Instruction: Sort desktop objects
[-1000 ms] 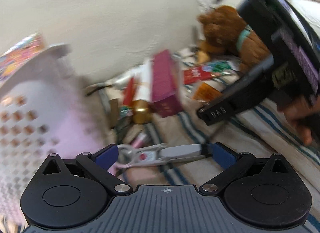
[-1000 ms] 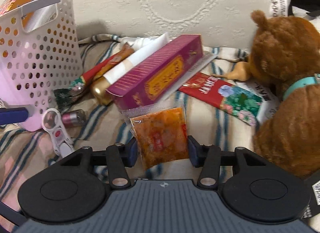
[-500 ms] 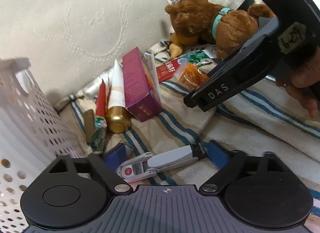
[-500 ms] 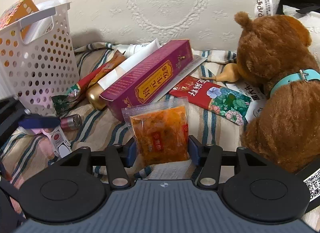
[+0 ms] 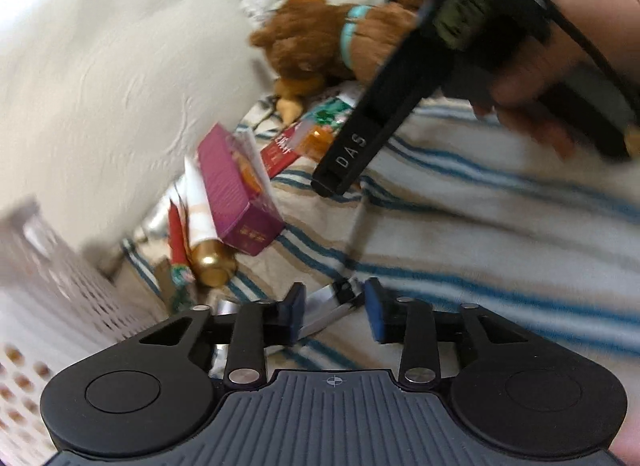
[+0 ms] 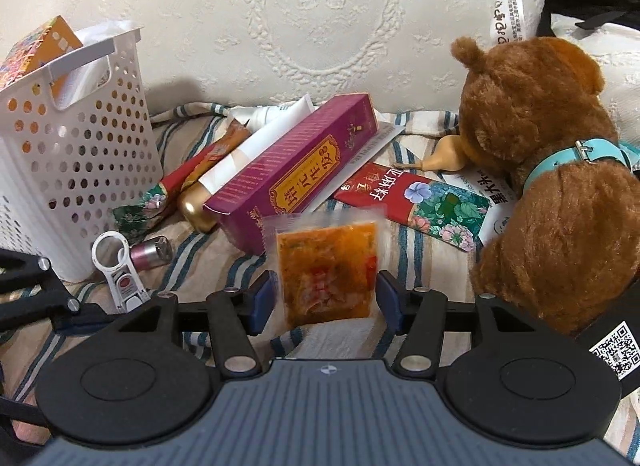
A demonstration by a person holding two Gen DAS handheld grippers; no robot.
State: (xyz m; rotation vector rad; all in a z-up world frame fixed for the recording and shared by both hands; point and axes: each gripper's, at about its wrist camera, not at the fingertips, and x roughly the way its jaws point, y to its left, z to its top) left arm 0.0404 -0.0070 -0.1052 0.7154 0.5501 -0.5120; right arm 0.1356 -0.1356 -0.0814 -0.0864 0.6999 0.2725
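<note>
My right gripper is shut on a clear sachet of orange sauce and holds it upright above the striped cloth. My left gripper has its jaws narrowed around the grey end of a white nail clipper, which lies on the cloth; in the right wrist view the clipper rests beside the basket. A purple box leans on a gold-capped tube. A white perforated basket stands at the left.
A brown plush bear with a teal collar sits at the right. A red flowered packet, a red-green sachet and a small pink bottle lie on the cloth. A cream pillow backs the scene.
My left gripper has moved in over the nail clipper and its jaws have closed in on the grey end. My right gripper has kept hold of the sauce sachet and shifted slightly.
</note>
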